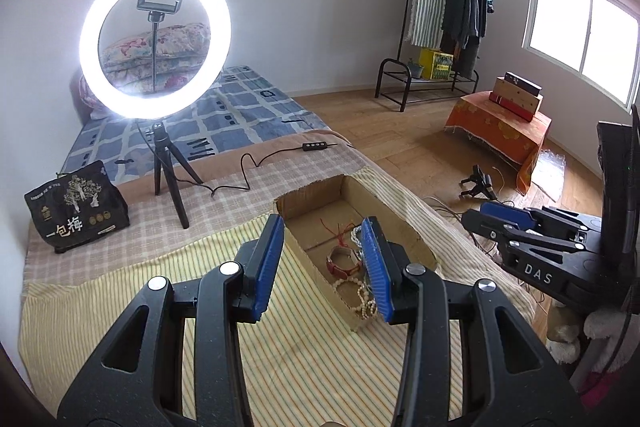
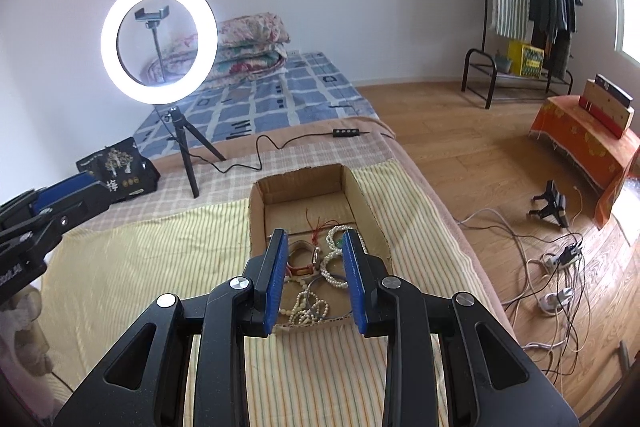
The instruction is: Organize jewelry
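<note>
An open cardboard box lies on the striped yellow cloth on the bed. Inside it lie a red-strapped watch, white bead strands, cream beads and a red cord. My left gripper is open and empty, above the box's near left side. My right gripper is open and empty, above the box's near end and the jewelry. The right gripper also shows at right in the left wrist view.
A lit ring light on a tripod stands behind the box, its cable trailing across the bed. A black printed bag sits at left. Cables and power strips lie on the wooden floor at right.
</note>
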`<state>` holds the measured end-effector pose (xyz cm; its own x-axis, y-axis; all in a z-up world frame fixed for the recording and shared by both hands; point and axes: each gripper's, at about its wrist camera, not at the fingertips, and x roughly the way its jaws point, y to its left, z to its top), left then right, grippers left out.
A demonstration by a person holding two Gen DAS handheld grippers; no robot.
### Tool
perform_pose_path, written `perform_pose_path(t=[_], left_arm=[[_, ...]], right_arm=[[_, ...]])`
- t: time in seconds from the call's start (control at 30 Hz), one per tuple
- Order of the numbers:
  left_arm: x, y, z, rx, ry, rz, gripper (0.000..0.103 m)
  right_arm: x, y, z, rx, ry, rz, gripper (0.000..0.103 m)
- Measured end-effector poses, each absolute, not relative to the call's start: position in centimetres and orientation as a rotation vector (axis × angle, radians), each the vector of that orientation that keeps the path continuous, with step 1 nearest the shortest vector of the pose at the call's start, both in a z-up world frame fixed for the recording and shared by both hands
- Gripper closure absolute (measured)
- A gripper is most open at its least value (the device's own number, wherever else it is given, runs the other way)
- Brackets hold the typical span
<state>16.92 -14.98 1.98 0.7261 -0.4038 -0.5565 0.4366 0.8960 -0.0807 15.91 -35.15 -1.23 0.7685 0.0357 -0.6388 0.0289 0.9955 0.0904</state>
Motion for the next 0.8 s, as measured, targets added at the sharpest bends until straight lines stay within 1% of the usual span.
perform_pose_path(t=[0.03,0.13,0.17,0.2,0.27,0.3,0.33,0.37,0.43,0.47,0.53,0.57,0.6,0.63,0.67,0.73,0.77,0.8], left_arm=[[16.4,-14.9,2.0,0.056,0.595,-0.463,0.062],[14.9,-14.3,2.1,0.050,0.585,-0.461,0.062],[14.5,-14.2,2.1,0.050,0.581,-0.459,0.059],[14.2,-14.0,2.2,0.049,0.577,-0.454,0.054],[13.6,-13.7,2.1,0.033,0.573,-0.454,0.050],[13.3,-13.5,2.1,0.026,0.573,-0.454,0.050],[13.1,-13.4,2.1,0.023,0.571,-0.453,0.050],[12.9,-13.2,2.1,0.020,0.568,-0.449,0.049],[12.5,-12.8,2.0,0.012,0.562,-0.439,0.042],[12.3,-12.6,1.9,0.005,0.557,-0.434,0.035],[11.9,-12.2,2.0,-0.006,0.545,-0.422,0.033],[11.8,-12.1,1.9,-0.006,0.541,-0.416,0.031],[11.6,-12.0,1.9,-0.004,0.537,-0.409,0.026],[11.5,-11.9,1.9,-0.002,0.531,-0.400,0.022],[11.4,-11.8,1.9,0.000,0.523,-0.394,0.018],[11.1,-11.8,1.9,0.012,0.508,-0.382,0.017],[10.9,-11.9,1.8,0.024,0.499,-0.372,0.016],[10.8,-11.9,1.8,0.034,0.494,-0.366,0.012]], right_arm=[[15.7,-35.0,-1.1,0.093,0.688,0.003,0.076],[14.8,-34.7,-0.7,0.081,0.664,-0.001,0.069],[14.4,-34.6,-0.5,0.078,0.654,0.000,0.068],[14.3,-34.5,-0.4,0.076,0.649,0.003,0.068],[14.0,-34.4,-0.2,0.071,0.639,0.006,0.066],[13.8,-34.3,-0.2,0.067,0.633,0.006,0.065],[13.6,-34.3,-0.1,0.065,0.628,0.006,0.059],[13.4,-34.2,-0.1,0.063,0.620,0.007,0.051],[13.1,-34.3,0.1,0.064,0.603,0.010,0.044],[13.0,-34.3,0.1,0.065,0.597,0.012,0.044],[12.8,-34.3,0.3,0.065,0.587,0.015,0.041],[12.7,-34.4,0.3,0.066,0.581,0.015,0.036],[12.6,-34.5,0.3,0.066,0.575,0.015,0.033],[12.6,-34.5,0.3,0.065,0.570,0.014,0.029],[12.5,-34.5,0.2,0.061,0.566,0.008,0.028],[12.5,-34.4,0.0,0.053,0.564,-0.003,0.026],[12.5,-34.4,-0.1,0.048,0.565,-0.008,0.023],[12.6,-34.4,-0.3,0.044,0.567,-0.012,0.022]])
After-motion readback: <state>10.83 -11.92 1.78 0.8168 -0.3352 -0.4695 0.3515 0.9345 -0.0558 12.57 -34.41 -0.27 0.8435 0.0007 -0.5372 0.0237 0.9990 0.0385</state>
